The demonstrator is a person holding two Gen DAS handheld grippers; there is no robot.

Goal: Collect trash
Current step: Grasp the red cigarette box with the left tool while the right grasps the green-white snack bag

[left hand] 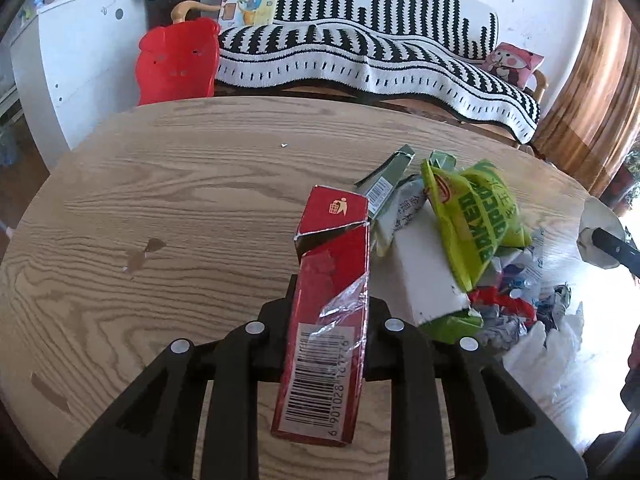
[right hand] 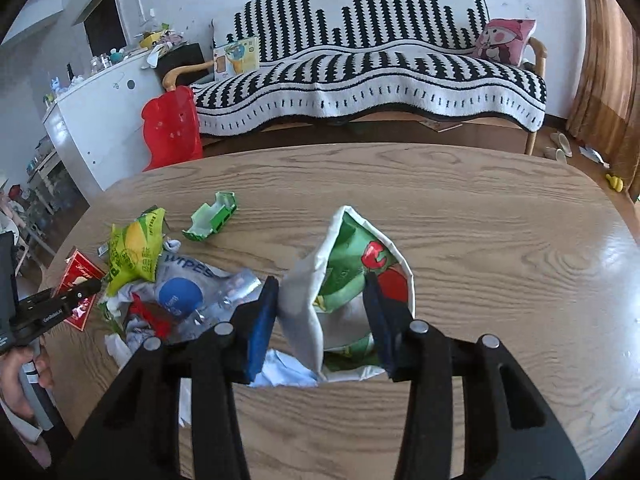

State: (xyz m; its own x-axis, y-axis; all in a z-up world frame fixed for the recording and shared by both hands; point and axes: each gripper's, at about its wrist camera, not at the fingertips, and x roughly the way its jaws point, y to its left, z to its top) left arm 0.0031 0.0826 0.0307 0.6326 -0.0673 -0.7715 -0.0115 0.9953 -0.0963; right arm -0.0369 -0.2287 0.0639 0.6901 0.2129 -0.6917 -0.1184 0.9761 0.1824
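The left claw (left hand: 328, 304) is clamping a long red carton (left hand: 326, 312) between its fingers, the barcoded end pointing back toward the camera and the torn end with the bin symbol sticking out over the counter (left hand: 180, 184). The right claw (right hand: 320, 312) is gripping a white paper bag with green and red print (right hand: 352, 280) — its blue pads (right hand: 262, 320) are pressing in on the bag's two sides, the open mouth standing up. Just left of that bag a heap of trash is lying on the counter: a yellow-green snack bag (right hand: 136, 252), a clear wipes pack (right hand: 188, 292), crumpled red scraps and white tissue. A small green box (right hand: 212, 218) is sitting a little apart, farther out. Beyond the counter a red chair (right hand: 172, 128) and a black-and-white striped sofa (right hand: 368, 76) are standing.
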